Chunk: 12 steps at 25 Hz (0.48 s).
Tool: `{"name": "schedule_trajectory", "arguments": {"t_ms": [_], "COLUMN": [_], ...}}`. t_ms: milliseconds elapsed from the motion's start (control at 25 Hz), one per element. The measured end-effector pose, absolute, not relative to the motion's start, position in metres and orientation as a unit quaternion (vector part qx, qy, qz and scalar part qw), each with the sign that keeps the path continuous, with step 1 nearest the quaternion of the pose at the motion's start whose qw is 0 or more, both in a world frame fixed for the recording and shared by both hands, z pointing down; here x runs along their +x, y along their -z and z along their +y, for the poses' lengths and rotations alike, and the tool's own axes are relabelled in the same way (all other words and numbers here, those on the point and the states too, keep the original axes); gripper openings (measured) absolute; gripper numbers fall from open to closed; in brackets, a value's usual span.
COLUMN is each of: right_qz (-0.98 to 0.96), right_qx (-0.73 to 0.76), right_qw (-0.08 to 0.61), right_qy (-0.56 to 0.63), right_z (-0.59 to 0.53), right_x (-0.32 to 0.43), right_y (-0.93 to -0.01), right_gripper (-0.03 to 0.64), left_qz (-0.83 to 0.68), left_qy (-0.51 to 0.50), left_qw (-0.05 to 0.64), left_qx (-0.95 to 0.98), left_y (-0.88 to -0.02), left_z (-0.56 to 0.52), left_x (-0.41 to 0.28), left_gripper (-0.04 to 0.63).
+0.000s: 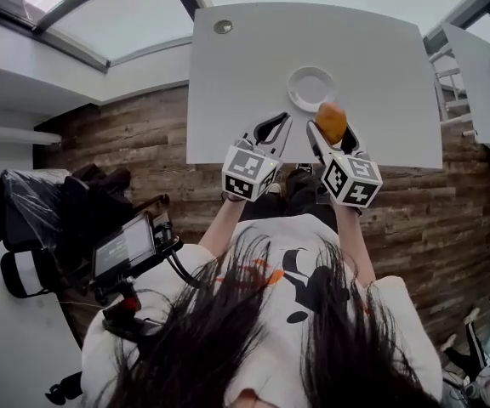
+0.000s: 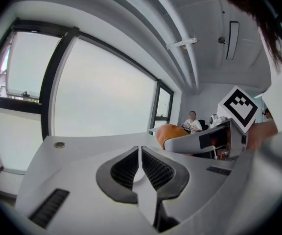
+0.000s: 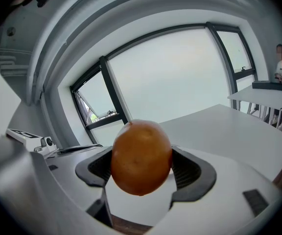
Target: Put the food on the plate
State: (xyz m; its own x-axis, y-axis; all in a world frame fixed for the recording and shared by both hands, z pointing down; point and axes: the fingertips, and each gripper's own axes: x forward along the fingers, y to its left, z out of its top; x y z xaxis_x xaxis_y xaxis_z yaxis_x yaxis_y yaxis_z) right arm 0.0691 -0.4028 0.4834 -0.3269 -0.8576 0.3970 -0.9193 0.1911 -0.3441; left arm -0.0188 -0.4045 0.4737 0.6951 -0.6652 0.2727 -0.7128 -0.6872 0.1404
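1. Between the jaws of the right gripper sits a round orange-brown fruit. The two dark ribbed pads press on its sides, so this gripper is clamped on the fruit.
2. Just ahead of the right gripper's tips, and a little to their left, a round white plate lies on the light grey table.
3. Seen from the head view, the fruit overlaps the plate's near right rim. Whether it touches the plate cannot be told.
4. To the left of the right gripper, close beside it, the left gripper points toward the same plate. Its jaws are pressed together with nothing between them.
5. From the left gripper view, the fruit shows just right of that gripper's tips, held in the other gripper's grey jaw.
6. Both grippers are over the table's near edge.
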Motion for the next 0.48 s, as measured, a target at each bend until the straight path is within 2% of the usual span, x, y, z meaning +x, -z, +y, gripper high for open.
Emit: {"name": "schedule_trajectory", "arguments": {"t_ms": [480], "right_qz": [-0.776], "right_qx": [0.561], "right_qw": [0.077], "right_qy": [-0.279], "right_z": [-0.475], "right_x": [0.09], "right_y": [-0.508], "right_gripper": [0.367], "left_qz": [-0.412], "left_qy": [-0.11], "left_qw": [0.123], "left_qx": [0.896], "left_y": [-0.479], "left_z": [-0.471], "left_x": [-0.014], "left_gripper": [0.006]}}
